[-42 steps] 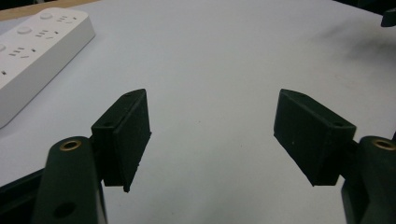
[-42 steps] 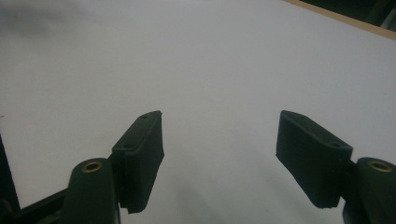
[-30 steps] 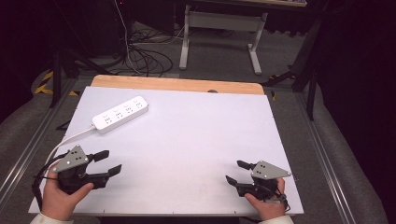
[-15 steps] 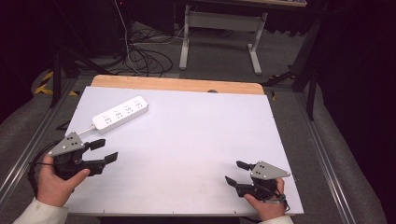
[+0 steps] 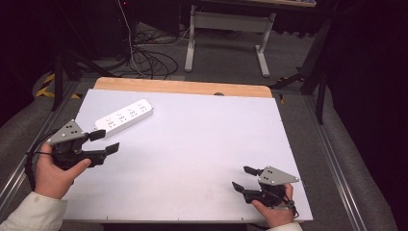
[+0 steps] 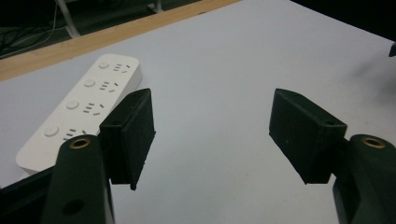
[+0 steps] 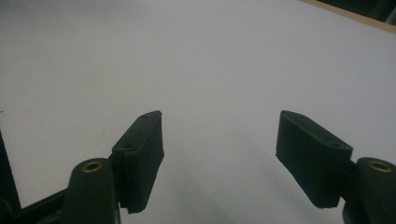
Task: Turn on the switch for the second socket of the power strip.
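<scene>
A white power strip (image 5: 124, 115) lies at a slant on the white table top (image 5: 192, 144), at its far left. My left gripper (image 5: 104, 142) is held above the table's left side, just short of the strip's near end, open with nothing between its jaws. In the left gripper view the power strip (image 6: 79, 109) lies left of and beyond the left gripper (image 6: 212, 135). My right gripper (image 5: 243, 178) rests low at the table's front right corner, open and empty. In the right gripper view the right gripper (image 7: 219, 161) has bare table in front of its jaws.
A wooden strip (image 5: 183, 87) runs along the table's far edge. Beyond it, on the floor, are cables (image 5: 144, 57) and a grey stand (image 5: 226, 29). Metal rails (image 5: 337, 168) flank the table on both sides.
My left gripper has risen and moved away from the front edge toward the power strip, staying open. The right gripper has kept still.
</scene>
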`<state>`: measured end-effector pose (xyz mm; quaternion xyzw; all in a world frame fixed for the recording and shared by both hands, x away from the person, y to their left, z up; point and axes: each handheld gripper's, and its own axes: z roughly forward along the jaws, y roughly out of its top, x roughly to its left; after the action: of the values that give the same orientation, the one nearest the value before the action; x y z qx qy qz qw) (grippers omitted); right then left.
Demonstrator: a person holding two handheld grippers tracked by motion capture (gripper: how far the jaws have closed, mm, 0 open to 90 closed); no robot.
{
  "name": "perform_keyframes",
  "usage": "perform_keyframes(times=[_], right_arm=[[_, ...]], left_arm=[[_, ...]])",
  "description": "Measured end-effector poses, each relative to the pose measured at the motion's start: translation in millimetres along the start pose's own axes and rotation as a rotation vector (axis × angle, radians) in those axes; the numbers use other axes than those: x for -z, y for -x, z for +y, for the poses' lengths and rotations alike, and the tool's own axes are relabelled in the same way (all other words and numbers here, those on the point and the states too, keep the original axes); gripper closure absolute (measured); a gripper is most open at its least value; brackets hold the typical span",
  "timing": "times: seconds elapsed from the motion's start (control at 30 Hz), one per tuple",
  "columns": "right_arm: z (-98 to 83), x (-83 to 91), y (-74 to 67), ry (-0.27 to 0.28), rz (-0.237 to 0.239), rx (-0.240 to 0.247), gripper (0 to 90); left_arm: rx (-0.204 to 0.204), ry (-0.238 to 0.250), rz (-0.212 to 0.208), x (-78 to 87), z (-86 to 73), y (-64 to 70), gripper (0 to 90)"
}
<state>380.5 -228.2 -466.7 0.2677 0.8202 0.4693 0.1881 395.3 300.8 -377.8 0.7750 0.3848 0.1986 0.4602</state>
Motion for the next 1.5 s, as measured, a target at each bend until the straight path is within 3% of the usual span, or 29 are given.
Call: perform_keyframes(times=[0.1, 0.33, 0.5, 0.63, 0.77, 0.83, 1.0, 1.17, 1.5], right_arm=[[-0.3, -0.4, 0.3, -0.001, 0.000, 0.001, 32.5], [-0.6, 0.1, 0.8, -0.003, -0.001, -0.001, 32.4], [-1.2, 0.0, 1.6, -0.005, -0.005, -0.002, 32.4], [-1.6, -0.1, 2.3, -0.004, -0.005, -0.004, 32.4], [-1.6, -1.2, 1.7, -0.006, -0.004, -0.003, 32.4], [-1.6, -0.9, 1.8, -0.003, -0.005, -0.002, 32.3], [-2.0, -0.7, 2.2, -0.006, -0.006, -0.003, 32.3], [-2.3, -0.6, 2.5, -0.004, -0.004, -0.003, 32.3], [-2.5, -0.8, 2.3, -0.003, -0.001, 0.001, 32.1]], left_arm=[[-0.013, 0.001, 0.010, -1.5, 6.0, -1.9, 31.5], [0.012, 0.002, 0.015, -7.2, 12.5, -10.0, 34.7], [-0.027, -0.010, 0.061, -11.2, 13.0, -18.8, 38.5], [-0.007, 0.000, 0.042, -12.5, 12.3, -28.6, 41.7], [0.028, 0.032, 0.030, -18.4, 13.6, -39.3, 52.0], [0.053, 0.061, 0.040, -22.6, 15.1, -49.2, 67.2], [0.033, 0.039, 0.091, -29.8, 16.9, -59.6, 89.6], [0.047, 0.023, 0.137, -44.1, 16.8, -72.1, 89.7], [0.073, 0.032, 0.180, -68.4, 10.8, -87.2, 89.7]])
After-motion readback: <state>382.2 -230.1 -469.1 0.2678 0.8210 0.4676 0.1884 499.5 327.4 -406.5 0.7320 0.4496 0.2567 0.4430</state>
